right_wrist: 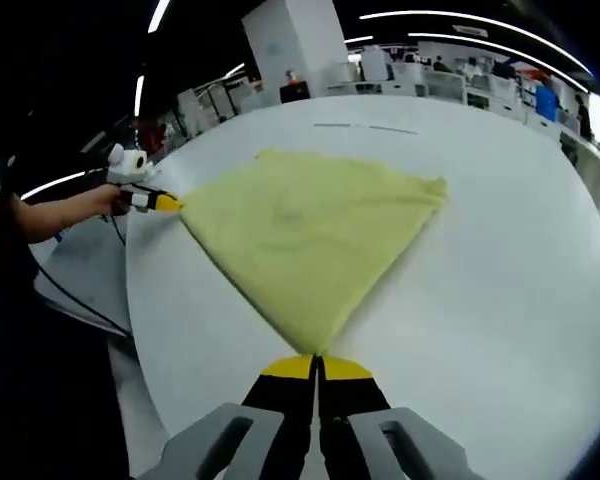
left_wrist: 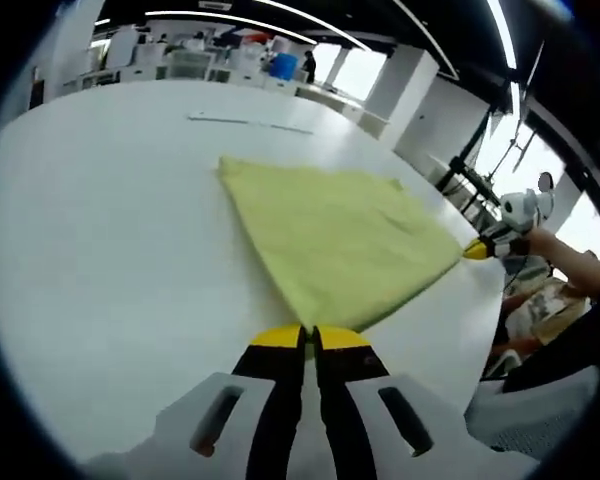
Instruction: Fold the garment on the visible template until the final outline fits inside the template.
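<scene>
Two grippers, left (left_wrist: 311,338) and right (right_wrist: 318,365), are each clamped on a corner of the yellow cloth (right_wrist: 310,235); keep both corners level and taut while folding.

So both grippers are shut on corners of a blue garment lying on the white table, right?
Not blue: the garment is yellow, as the right gripper view shows. The rest holds: the left gripper and right gripper are each shut on a corner of it, on the white table.
</scene>
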